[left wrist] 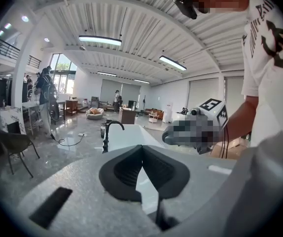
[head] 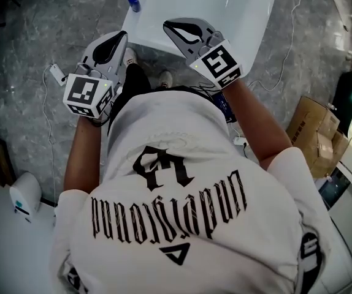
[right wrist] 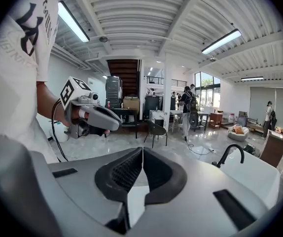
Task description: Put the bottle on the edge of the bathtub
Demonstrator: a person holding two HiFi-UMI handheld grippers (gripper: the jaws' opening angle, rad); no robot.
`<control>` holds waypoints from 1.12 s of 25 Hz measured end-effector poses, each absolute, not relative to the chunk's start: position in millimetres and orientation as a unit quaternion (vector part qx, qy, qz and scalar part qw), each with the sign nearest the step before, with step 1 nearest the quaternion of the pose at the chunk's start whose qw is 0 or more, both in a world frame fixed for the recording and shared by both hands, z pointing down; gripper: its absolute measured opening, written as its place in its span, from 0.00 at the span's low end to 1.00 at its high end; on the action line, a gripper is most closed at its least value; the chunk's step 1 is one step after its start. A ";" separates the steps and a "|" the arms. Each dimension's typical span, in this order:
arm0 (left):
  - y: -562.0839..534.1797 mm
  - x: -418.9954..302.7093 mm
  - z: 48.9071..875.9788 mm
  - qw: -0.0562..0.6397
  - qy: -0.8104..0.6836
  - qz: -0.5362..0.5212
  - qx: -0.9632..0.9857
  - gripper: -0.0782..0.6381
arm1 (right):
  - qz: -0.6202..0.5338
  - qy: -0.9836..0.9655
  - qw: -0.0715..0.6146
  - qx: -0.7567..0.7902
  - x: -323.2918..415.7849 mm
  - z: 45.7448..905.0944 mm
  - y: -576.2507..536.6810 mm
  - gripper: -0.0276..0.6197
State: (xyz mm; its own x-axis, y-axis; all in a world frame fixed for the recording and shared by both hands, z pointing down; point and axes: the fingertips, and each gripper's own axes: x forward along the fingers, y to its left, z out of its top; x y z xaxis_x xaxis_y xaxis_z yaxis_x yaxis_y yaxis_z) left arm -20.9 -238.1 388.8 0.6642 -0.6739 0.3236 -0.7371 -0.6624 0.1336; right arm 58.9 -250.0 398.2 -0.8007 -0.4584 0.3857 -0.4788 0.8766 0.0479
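Observation:
A small blue bottle [head: 133,3] stands at the left corner of the white bathtub [head: 225,17], on its rim. Both grippers are held up in front of the person's chest, short of the tub and apart from the bottle. My left gripper [head: 122,37] is shut and empty; its dark pads [left wrist: 126,169] meet at the tips in the left gripper view. My right gripper [head: 170,26] is shut too, with nothing between its pads [right wrist: 156,174]. The tub [left wrist: 126,135] and its black faucet [left wrist: 108,132] lie ahead of the left gripper. The faucet [right wrist: 230,154] also shows at the right of the right gripper view.
Cardboard boxes [head: 316,133] sit on the floor at the right. A white cable [head: 48,109] and plug block [head: 57,74] lie on the grey floor at the left, near a white device [head: 24,195]. Chairs [right wrist: 156,131], tables and people stand further off in the hall.

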 end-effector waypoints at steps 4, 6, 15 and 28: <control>-230.0 -21.3 367.8 0.113 -0.411 0.111 0.898 0.13 | 0.013 -0.951 0.182 0.249 71.9 374.7 -239.0 0.07; -224.1 -21.1 356.6 0.102 -0.416 0.106 0.897 0.13 | 0.008 -0.952 0.173 0.252 75.8 362.9 -233.8 0.07; -196.0 -24.4 314.6 0.062 -0.432 0.096 0.895 0.13 | -0.012 -0.952 0.146 0.269 93.1 315.6 -206.4 0.07; -144.1 -38.1 297.8 0.080 -0.468 0.096 0.875 0.13 | -0.007 -0.961 0.125 0.246 92.1 302.1 -174.7 0.07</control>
